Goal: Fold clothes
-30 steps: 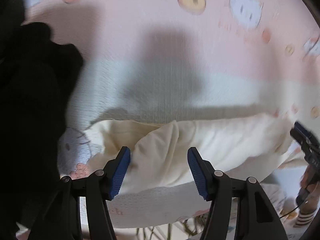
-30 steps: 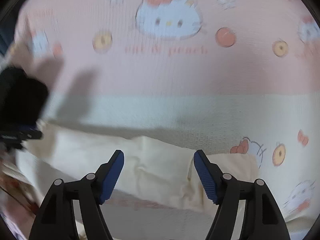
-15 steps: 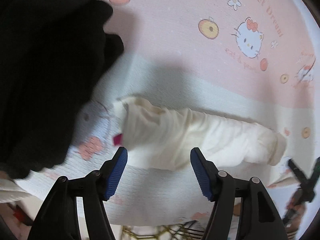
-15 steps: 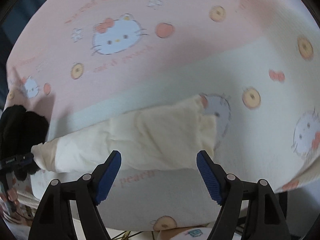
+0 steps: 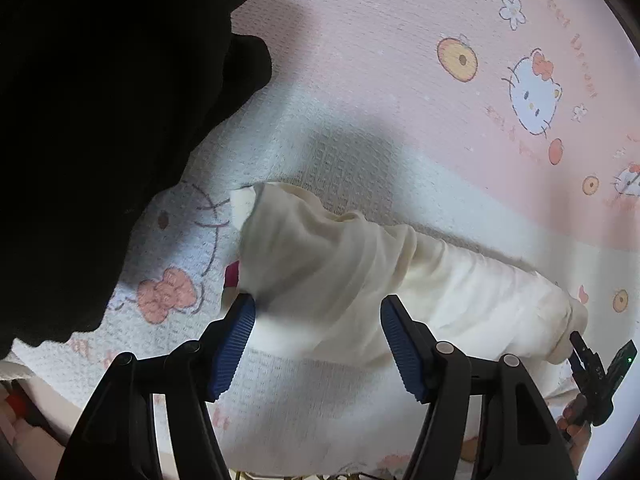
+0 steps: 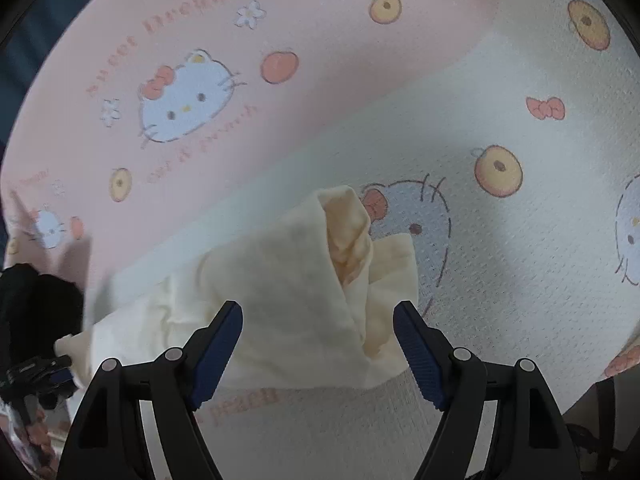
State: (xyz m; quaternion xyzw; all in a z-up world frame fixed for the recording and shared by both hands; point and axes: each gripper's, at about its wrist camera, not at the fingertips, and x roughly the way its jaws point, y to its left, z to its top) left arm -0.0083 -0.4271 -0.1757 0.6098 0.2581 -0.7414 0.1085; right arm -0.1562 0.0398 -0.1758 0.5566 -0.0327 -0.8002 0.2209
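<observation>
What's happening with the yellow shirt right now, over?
Left gripper open over one end. Right gripper open over the other. Cream garment lies folded long on the blanket, unheld. Black clothing beside it, clear.

Black cloth (image 5: 100, 120) fills the left wrist view from 9 to 12 o'clock, cut by the rim, shape unreadable, hiding the sheet (image 5: 400, 80) beneath. Only a sliver of a pink tag (image 5: 232, 274) peeps from under the garment (image 5: 340, 272) at 9 o'clock of its end. At 4 o'clock, right gripper (image 5: 576, 350) cropped by the rim; jaw gap not readable there. Clutter at 7 o'clock (image 5: 16, 404) too cropped to name. In the right wrist view, left gripper (image 6: 60, 364) at 8 o'clock, small and blurred, tips buried against the garment (image 6: 280, 300) end. Dark mass (image 6: 36, 308) above it indistinct. Sheet lettering (image 6: 244, 398) at 6 o'clock partly covered by the garment.
</observation>
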